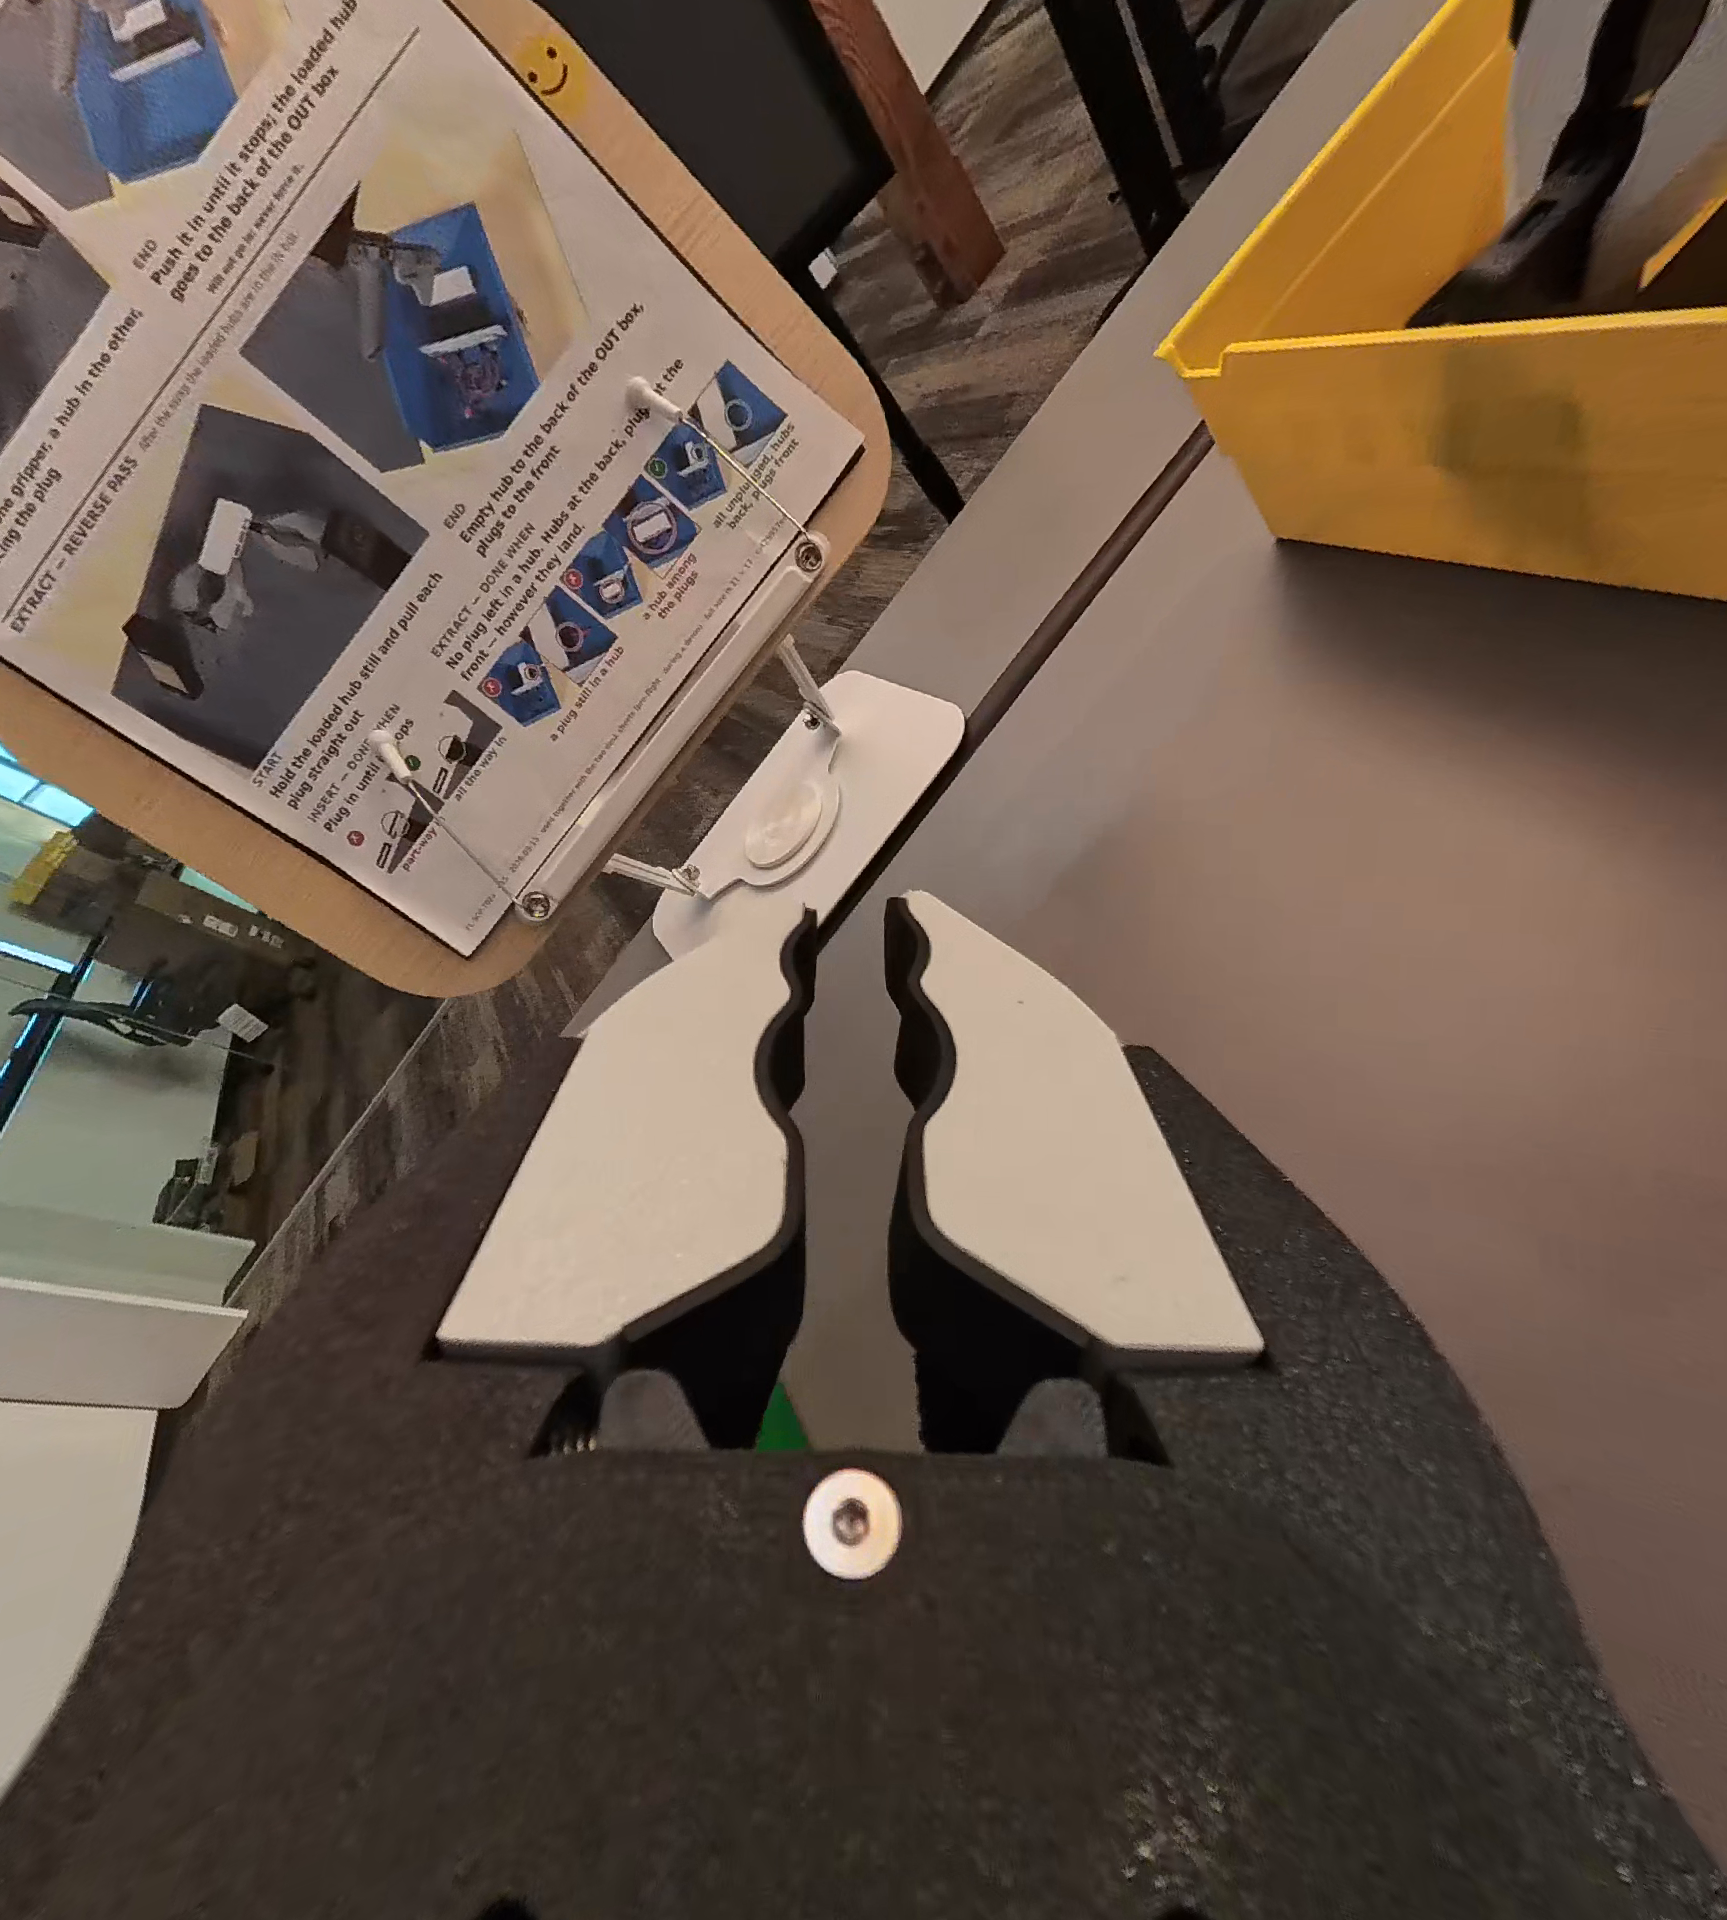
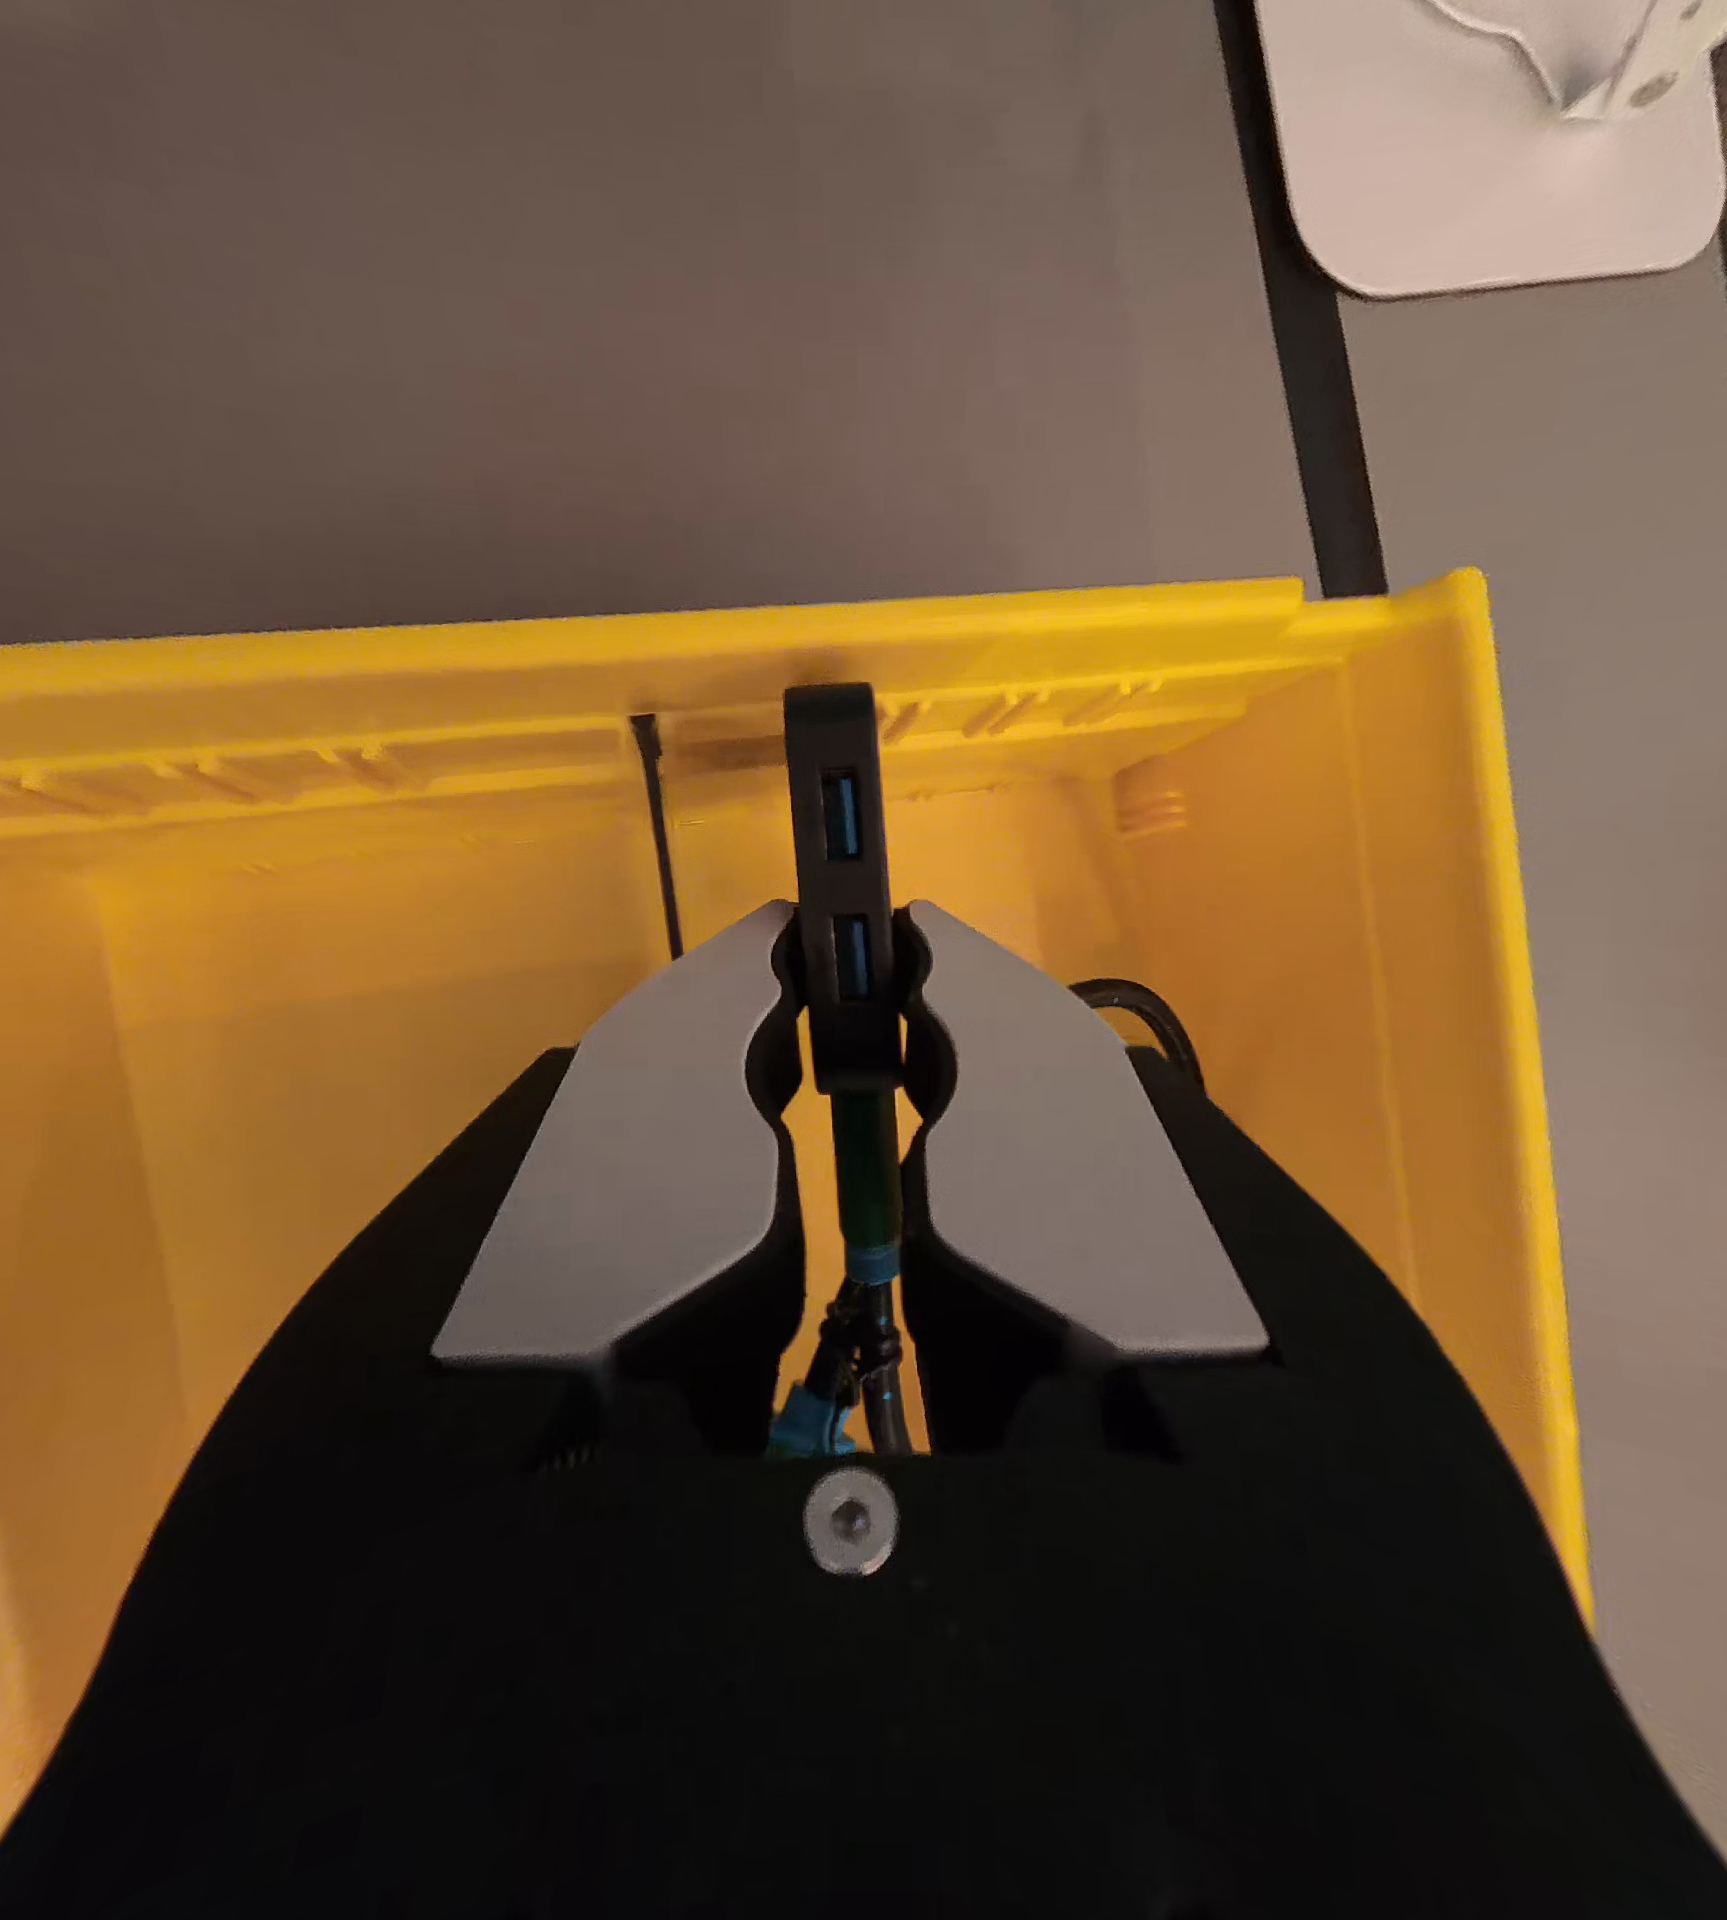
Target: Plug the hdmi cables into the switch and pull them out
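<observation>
My right gripper [image 2: 846, 914] is shut on a slim black hub [image 2: 838, 800] with two blue ports on its upper face. It holds the hub over the inside of a yellow bin [image 2: 1410, 935], with the hub's tip near the bin's far wall. A cable wrapped in green tape [image 2: 867, 1174] leaves the hub's rear end and runs back between the fingers. My left gripper [image 1: 851, 920] is empty, its jaws a narrow gap apart, above the grey table [image 1: 1358, 1039]. The bin also shows in the left wrist view [image 1: 1461, 436], to the right.
A wooden board with a printed instruction sheet [image 1: 319, 416] stands on a white base [image 1: 838, 790] at the table's edge; the base also shows in the right wrist view [image 2: 1503, 187]. A black cable loop [image 2: 1139, 1013] and a thin black strip [image 2: 656, 831] lie in the bin. One gripper's finger ends stand about 30 centimetres off the other's.
</observation>
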`<state>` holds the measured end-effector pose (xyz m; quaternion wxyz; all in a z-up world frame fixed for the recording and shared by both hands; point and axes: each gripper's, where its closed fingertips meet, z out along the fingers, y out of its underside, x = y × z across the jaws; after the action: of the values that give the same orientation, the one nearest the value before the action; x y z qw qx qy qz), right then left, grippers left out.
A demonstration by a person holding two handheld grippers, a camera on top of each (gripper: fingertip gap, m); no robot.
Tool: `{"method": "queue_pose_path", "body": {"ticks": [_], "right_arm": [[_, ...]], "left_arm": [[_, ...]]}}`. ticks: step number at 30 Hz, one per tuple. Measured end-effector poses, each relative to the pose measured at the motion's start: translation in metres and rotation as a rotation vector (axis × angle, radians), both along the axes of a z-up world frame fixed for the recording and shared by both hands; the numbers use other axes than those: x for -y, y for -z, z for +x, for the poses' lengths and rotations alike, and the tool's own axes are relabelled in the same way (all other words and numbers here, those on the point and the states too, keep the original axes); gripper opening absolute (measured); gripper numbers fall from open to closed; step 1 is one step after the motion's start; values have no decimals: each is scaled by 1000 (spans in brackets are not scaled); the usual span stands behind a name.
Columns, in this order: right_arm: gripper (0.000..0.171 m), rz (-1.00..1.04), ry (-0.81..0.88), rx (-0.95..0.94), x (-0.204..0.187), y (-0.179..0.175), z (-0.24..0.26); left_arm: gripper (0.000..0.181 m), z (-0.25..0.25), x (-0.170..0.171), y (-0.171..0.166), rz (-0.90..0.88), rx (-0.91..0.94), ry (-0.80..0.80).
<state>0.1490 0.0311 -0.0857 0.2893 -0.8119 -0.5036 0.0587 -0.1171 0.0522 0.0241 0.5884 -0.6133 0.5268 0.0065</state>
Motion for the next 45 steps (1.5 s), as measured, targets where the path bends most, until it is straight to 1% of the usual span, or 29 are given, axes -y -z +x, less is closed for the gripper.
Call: {"method": "queue_pose_path", "body": {"ticks": [3,5,7,10,14,18,19,21,23,24,26,29,31,35,41,44,45], "right_arm": [[17,-19,26,3,-3,3,2],[21,-16,44,104,-5,14,12],[21,-10,69,157,-9,18,16],[20,-10,68,152,-8,14,15],[24,94,75,123,-12,-7,16],[25,247,118,19,-10,-49,21],[24,256,137,-11,-5,-57,24],[21,215,186,-44,10,-60,34],[20,150,233,-40,25,-55,45],[16,103,243,-33,34,-49,49],[13,42,258,13,47,-38,58],[13,21,287,102,50,-25,71],[13,-35,286,133,54,-13,73],[13,-42,332,196,49,-8,85],[13,9,337,202,35,-6,89],[12,38,311,206,36,-11,88],[8,77,314,186,33,-18,86]], "left_arm": [[12,1,1,3,6,-20,1],[12,2,1,5,6,-27,1],[12,3,1,6,0,-26,5],[13,2,-1,7,-6,-29,1],[13,1,-2,7,-8,-36,-4],[13,0,-1,2,-3,-23,-1],[13,-1,-1,1,-2,-21,-2],[13,-2,-2,0,0,-16,-4],[13,-3,-3,-1,-1,-15,-6],[13,-4,-3,-1,0,-17,-9],[13,-5,-4,-1,-1,-20,-12],[13,-5,-4,-1,-1,-23,-10],[13,-5,-3,-2,3,-24,-9],[13,-5,-2,-3,7,-23,-6],[13,-8,-6,-2,8,-37,-23],[13,-16,-12,-7,9,-27,-47],[13,-20,-16,-10,13,-23,-61]]}}
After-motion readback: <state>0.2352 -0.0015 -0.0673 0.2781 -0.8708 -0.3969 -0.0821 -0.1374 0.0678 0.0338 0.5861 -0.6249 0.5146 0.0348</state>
